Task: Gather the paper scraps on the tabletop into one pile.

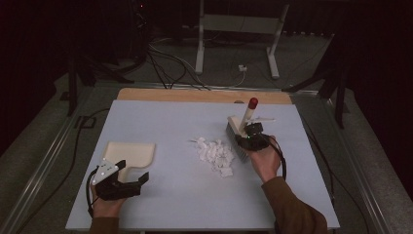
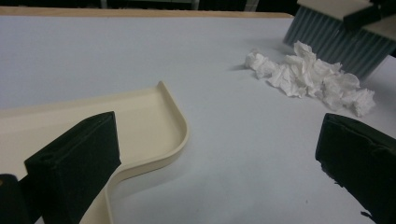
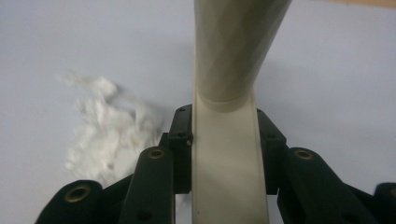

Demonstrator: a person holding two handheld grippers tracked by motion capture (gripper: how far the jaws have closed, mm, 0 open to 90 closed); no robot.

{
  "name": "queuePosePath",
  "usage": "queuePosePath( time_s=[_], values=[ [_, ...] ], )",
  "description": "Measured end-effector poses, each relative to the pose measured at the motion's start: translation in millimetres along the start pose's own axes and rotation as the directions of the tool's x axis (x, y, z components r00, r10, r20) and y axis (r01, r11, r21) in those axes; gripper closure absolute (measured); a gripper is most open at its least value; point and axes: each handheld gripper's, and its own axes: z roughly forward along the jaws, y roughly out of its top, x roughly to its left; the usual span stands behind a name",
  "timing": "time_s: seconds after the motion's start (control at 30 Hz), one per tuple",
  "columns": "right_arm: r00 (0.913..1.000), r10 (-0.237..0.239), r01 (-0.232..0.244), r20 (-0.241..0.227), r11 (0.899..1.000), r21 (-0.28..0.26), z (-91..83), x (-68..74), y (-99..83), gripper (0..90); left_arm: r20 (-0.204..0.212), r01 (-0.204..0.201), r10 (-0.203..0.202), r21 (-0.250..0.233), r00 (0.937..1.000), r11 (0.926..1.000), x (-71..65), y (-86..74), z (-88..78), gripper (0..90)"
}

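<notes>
Smooth, matt cream plastic is forming the dustpan (image 2: 159, 126) and the brush handle (image 3: 229, 154). Crumpled white paper scraps (image 1: 214, 153) are lying rough on the matt table (image 1: 160, 126).

Your left gripper (image 2: 219, 163) hides part of the dustpan (image 2: 154, 126), whose handle runs off the picture's bottom edge. The brush (image 2: 336, 37) is cut off at the top, and your right gripper view blurs the paper scraps (image 3: 112, 130).

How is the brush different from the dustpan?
The brush stands on its grey bristles with its handle rising, while the dustpan lies flat. The right gripper is clamped on the brush; the open left gripper only straddles the dustpan's handle. The brush touches the paper scraps; the dustpan sits apart. Both are cream.
</notes>
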Motion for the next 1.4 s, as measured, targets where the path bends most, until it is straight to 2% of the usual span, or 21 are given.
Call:
queuePosePath(
  time_s=[0.1,0.33,0.4,0.53,0.67,0.77,0.87,1.0,1.07,1.1,1.13,1.2,1.27,1.33,1.4],
  values=[
    [0.9994,-0.025,0.024,0.024,1.0,0.011,4.6,9.2,-6.8,67.1,0.0,0.002,-0.002,-0.002,1.0,1.0,0.5,-0.2,-0.3,0.6],
    [0.9967,-0.074,0.075,-0.033,0.997,0.017,5.2,32.0,-9.5,67.1,0.001,0.002,-0.002,-0.005,1.0,1.0,1.0,-0.2,-0.9,0.6],
    [0.9952,-0.082,0.083,-0.052,0.996,0.015,3.9,35.2,-9.7,67.1,0.0,0.004,-0.004,-0.004,1.0,1.0,1.5,-0.2,-1.1,0.6],
    [0.9901,-0.138,0.138,-0.024,0.99,-0.018,0.6,32.0,-6.3,67.1,0.0,0.009,-0.009,-0.007,1.0,0.9999,2.0,-0.3,-1.7,0.6],
    [0.9765,-0.215,0.215,-0.001,0.975,-0.056,-0.6,19.5,3.1,67.2,0.002,0.008,-0.008,-0.005,1.0,1.0,1.9,-0.3,-0.9,0.6],
    [0.9527,-0.303,0.301,-0.022,0.951,-0.067,5.5,11.3,13.2,67.2,0.002,0.004,-0.004,-0.002,1.0,1.0,1.4,-0.2,-0.5,0.6],
    [0.9223,-0.382,0.378,-0.057,0.923,-0.069,15.4,8.0,22.5,67.2,0.002,0.006,-0.006,-0.003,1.0,1.0,1.6,-0.2,-0.5,0.6],
    [0.8697,-0.478,0.468,-0.122,0.878,-0.102,31.3,5.7,32.2,67.2,0.002,0.009,-0.009,-0.005,1.0,0.9999,1.9,-0.4,-0.8,0.6],
    [0.8435,-0.52,0.51,-0.134,0.854,-0.104,39.9,5.6,36.6,67.2,0.003,0.008,-0.008,-0.005,1.0,1.0,1.8,-0.3,-0.9,0.6],
    [0.822,-0.552,0.541,-0.139,0.833,-0.112,43.7,5.5,38.7,67.2,0.004,0.007,-0.007,-0.005,1.0,1.0,1.8,-0.3,-0.9,0.7],
    [0.7969,-0.585,0.571,-0.15,0.811,-0.128,46.9,5.6,40.3,67.2,0.004,0.007,-0.007,-0.005,1.0,1.0,2.0,-0.3,-0.9,0.6],
    [0.7548,-0.631,0.611,-0.178,0.776,-0.157,51.3,8.0,43.0,67.2,0.004,0.008,-0.008,-0.003,1.0,1.0,2.7,-0.6,-0.7,0.6],
    [0.709,-0.68,0.656,-0.186,0.733,-0.179,54.2,12.1,46.0,67.2,0.005,0.009,-0.009,-0.002,0.9999,1.0,3.2,-0.7,-0.5,0.6],
    [0.6685,-0.711,0.679,-0.217,0.703,-0.212,56.8,15.6,48.3,67.2,0.005,0.008,-0.008,-0.002,1.0,1.0,2.8,-0.6,-0.6,0.6],
    [0.6419,-0.726,0.689,-0.245,0.687,-0.232,58.7,19.1,49.1,67.3,0.005,0.007,-0.007,-0.002,1.0,1.0,2.7,-0.7,-1.0,0.6]
  ],
)
